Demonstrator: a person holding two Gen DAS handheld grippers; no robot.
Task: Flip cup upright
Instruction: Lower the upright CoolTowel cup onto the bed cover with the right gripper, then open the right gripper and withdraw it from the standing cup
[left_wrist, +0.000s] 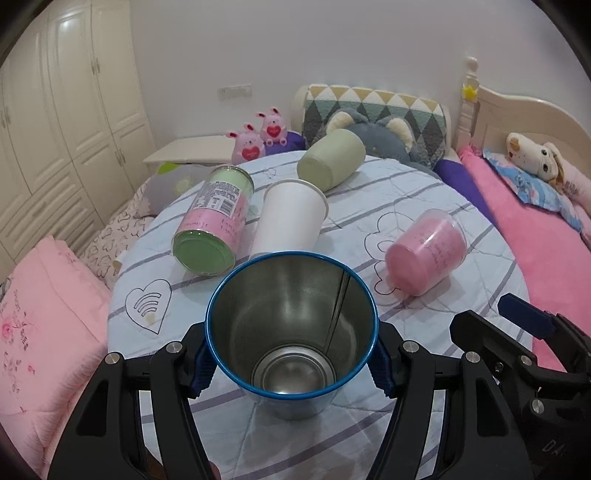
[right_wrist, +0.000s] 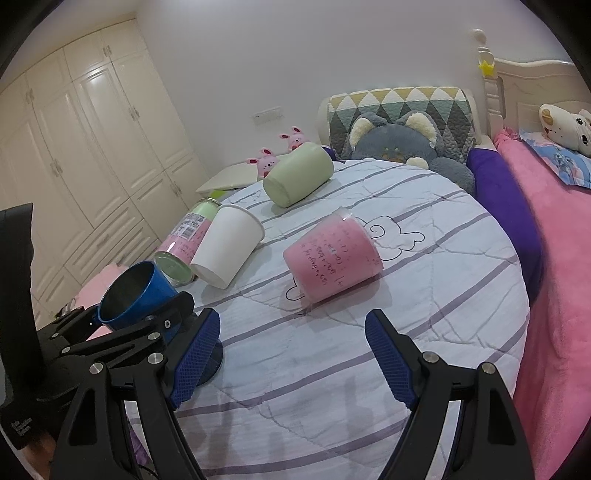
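The round quilted table (right_wrist: 369, 369) is carrying four cups lying on their sides: green (right_wrist: 298, 180), pink (right_wrist: 332, 254), white (right_wrist: 229, 245), plus a labelled can (right_wrist: 184, 240). The left gripper (left_wrist: 291, 363) is squeezing the blue cup (left_wrist: 291, 328) upright near the table's front edge. The right gripper (right_wrist: 291, 360) is hanging wide, holding nothing.

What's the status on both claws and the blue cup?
Left claw shut on blue cup, mouth up, base near the tablecloth. Right claw open, empty. Four cups lie tipped: white cup closest behind, none blocking.
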